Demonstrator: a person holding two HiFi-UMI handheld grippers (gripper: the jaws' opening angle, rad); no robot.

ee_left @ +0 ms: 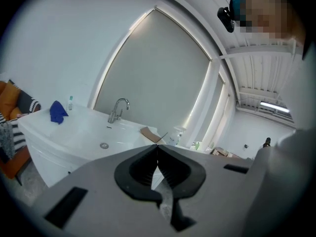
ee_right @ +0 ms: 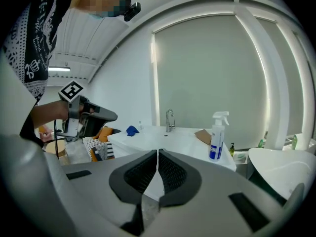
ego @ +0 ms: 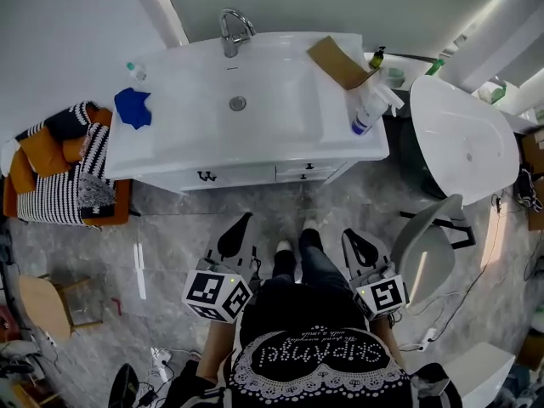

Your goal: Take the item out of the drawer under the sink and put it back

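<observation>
The white sink cabinet (ego: 255, 138) stands ahead of me, its two drawer fronts (ego: 229, 177) closed under the basin, with dark handles (ego: 206, 176). The item in the drawer is hidden. My left gripper (ego: 247, 218) is held low, in front of the cabinet and apart from it, jaws together with nothing between them (ee_left: 157, 147). My right gripper (ego: 348, 234) is beside it to the right, also shut and empty (ee_right: 157, 152). Both point toward the sink (ee_left: 94, 132) (ee_right: 163, 135). The faucet (ego: 232, 29) rises at the basin's back.
On the counter lie a blue cloth (ego: 133, 107), a cardboard piece (ego: 338, 61) and a spray bottle (ego: 368, 113). A white oval tub (ego: 463, 138) and a grey chair (ego: 422, 246) stand at the right. Orange and striped cushions (ego: 59, 172) sit at the left.
</observation>
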